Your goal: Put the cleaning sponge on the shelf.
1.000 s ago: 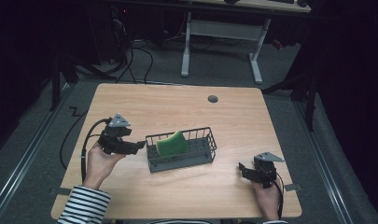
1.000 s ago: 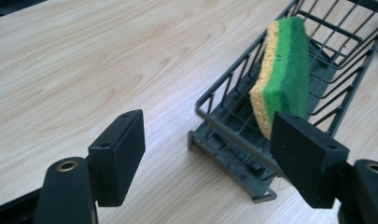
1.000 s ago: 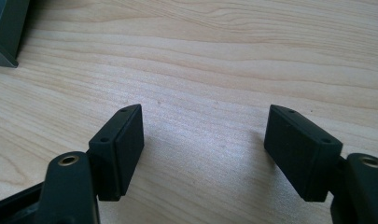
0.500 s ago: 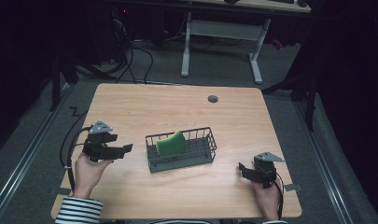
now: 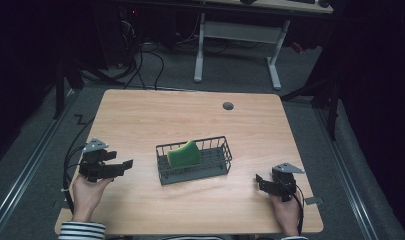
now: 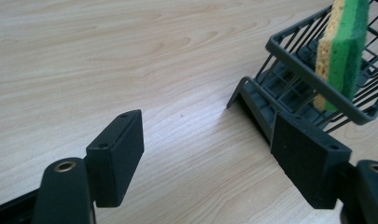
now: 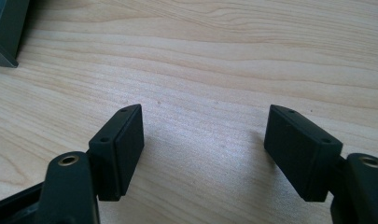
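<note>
A dark wire basket [image 5: 216, 169] stands in the middle of the wooden table, and a green and yellow sponge [image 5: 184, 154] leans upright inside it. My left gripper [image 5: 124, 165] hovers low at the table's left side, a short way from the basket's left end, jaws open and empty. In the left gripper view the open left gripper [image 6: 210, 151] points at bare wood, with the basket [image 6: 289, 51] and the sponge [image 6: 344, 44] at upper right. My right gripper [image 5: 260, 181] rests near the front right, open and empty. The right gripper [image 7: 205, 144] frames bare tabletop in its own view.
A round cable hole [image 5: 228, 106] sits near the table's far edge. A cable [image 5: 69, 162] trails off the left edge from the left gripper. Beyond the table, a white desk frame [image 5: 237, 37] stands on the dark floor. A dark basket corner [image 7: 7, 28] shows at the upper left of the right gripper view.
My left gripper has drawn back leftward and lower, away from the basket's left end. The right gripper, basket and sponge have kept still.
</note>
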Motion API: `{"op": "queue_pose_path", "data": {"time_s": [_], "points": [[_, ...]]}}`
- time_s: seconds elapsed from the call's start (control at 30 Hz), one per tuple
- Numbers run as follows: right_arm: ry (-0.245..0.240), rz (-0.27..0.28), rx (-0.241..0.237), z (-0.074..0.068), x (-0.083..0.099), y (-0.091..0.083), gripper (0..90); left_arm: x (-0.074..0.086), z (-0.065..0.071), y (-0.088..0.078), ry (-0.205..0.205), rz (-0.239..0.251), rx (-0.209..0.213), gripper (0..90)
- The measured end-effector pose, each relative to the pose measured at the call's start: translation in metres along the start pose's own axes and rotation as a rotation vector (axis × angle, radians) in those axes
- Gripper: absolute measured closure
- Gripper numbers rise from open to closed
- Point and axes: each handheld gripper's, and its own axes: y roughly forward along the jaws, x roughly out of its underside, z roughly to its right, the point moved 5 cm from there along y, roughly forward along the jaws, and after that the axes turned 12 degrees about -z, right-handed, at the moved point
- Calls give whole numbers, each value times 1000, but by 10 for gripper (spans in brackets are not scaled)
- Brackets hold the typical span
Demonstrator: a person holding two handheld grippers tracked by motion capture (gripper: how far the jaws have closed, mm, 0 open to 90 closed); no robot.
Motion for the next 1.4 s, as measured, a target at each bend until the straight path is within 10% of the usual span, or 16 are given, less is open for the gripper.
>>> {"op": "queue_pose_path", "data": {"time_s": [1.4], "points": [[1, -1, -1, 0, 0, 0, 285, 43, -12, 50, -92, 1, -63, 243]]}}
